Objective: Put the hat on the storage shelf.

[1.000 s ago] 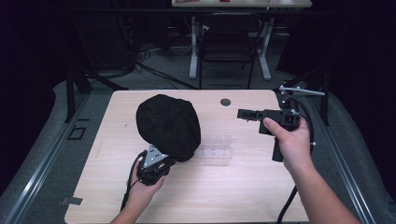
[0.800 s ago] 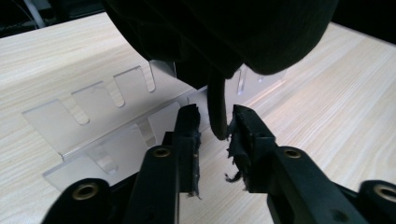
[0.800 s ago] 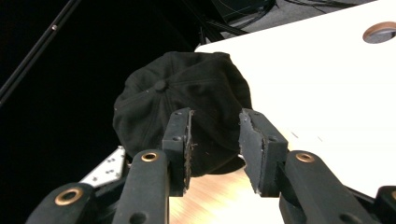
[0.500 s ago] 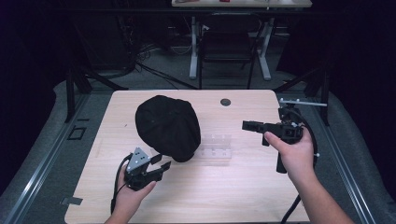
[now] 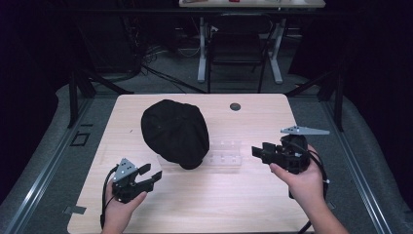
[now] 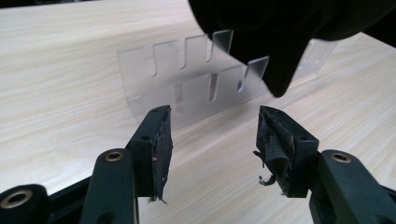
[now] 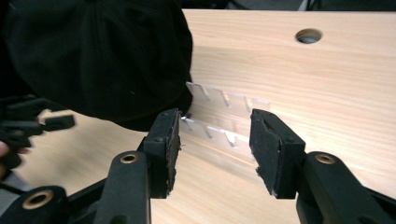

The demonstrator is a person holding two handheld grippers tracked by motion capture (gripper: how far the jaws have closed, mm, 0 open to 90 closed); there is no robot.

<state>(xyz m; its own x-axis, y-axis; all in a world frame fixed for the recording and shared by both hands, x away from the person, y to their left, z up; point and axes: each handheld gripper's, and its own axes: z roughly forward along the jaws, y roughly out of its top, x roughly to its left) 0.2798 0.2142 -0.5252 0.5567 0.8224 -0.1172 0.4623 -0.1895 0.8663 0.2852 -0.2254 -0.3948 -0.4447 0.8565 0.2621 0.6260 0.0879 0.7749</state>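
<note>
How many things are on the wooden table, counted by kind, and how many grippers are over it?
Black cap: 1
Clear slotted plastic rack: 1
Grippers, jaws open, holding nothing: 2 (left gripper, right gripper)
Total: 4

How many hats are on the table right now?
1. A black hat sits left of the table's middle, draped over one end of a clear slotted rack. Nothing tells whether something lies hidden under it.

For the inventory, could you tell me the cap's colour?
Plain black; the cap shows best in the high view.
</note>
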